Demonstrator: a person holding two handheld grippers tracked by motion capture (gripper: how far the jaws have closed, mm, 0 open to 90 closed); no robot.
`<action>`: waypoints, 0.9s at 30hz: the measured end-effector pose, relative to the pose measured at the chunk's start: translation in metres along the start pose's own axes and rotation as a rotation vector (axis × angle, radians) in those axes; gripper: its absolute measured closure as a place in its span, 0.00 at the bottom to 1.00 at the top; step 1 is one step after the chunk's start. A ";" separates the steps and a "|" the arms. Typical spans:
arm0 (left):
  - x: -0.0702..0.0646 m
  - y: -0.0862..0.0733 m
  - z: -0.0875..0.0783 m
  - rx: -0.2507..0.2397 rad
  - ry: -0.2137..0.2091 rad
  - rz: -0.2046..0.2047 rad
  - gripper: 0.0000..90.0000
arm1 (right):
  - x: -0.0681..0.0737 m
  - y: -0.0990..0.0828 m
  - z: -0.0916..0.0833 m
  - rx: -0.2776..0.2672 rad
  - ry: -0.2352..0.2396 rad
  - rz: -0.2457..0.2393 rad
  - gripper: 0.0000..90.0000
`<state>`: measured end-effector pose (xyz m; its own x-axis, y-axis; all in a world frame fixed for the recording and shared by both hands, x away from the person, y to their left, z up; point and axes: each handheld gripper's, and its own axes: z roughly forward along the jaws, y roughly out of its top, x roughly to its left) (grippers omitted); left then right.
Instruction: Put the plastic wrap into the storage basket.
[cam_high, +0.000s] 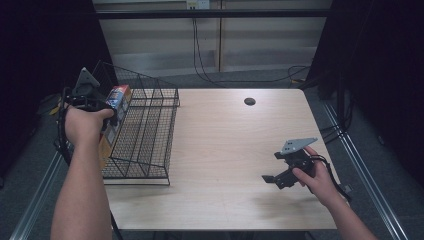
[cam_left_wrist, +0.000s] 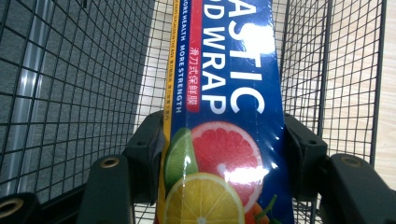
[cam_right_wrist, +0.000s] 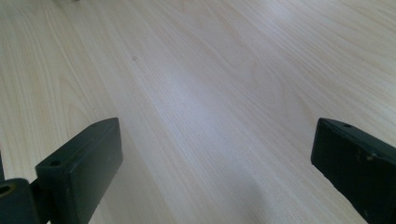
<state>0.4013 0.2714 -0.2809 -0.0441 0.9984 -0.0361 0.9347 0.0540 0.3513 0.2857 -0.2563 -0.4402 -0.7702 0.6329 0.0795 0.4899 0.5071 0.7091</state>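
Note:
A long blue plastic wrap box (cam_left_wrist: 224, 93) with citrus fruit printed on it is clamped between the jaws of my left gripper (cam_left_wrist: 224, 154). From above, the box (cam_high: 116, 107) leans inside the left side of a black wire basket (cam_high: 150, 135), with my left gripper (cam_high: 107, 117) shut on it near its upper end. My right gripper (cam_high: 274, 179) hovers low over the table's right front, jaws wide apart. In the right gripper view the gripper (cam_right_wrist: 215, 154) has bare wood between its fingers.
The wire basket stands at the left edge of the wooden table (cam_high: 225, 145). A round cable hole (cam_high: 249, 101) sits near the table's far edge. Cables (cam_high: 210, 75) trail on the floor behind.

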 end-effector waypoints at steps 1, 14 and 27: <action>-0.001 0.000 0.001 -0.006 0.000 -0.013 0.46 | 0.000 0.000 0.000 -0.001 -0.001 -0.002 0.02; 0.003 0.003 -0.002 -0.007 0.007 -0.019 0.44 | 0.000 -0.001 0.001 0.006 -0.001 0.005 0.02; -0.013 0.013 -0.021 -0.063 -0.062 0.007 0.39 | -0.002 -0.004 0.000 0.004 0.000 0.008 0.02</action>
<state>0.4064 0.2597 -0.2559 -0.0141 0.9958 -0.0907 0.9109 0.0502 0.4095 0.2850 -0.2600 -0.4432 -0.7663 0.6368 0.0855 0.4979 0.5043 0.7055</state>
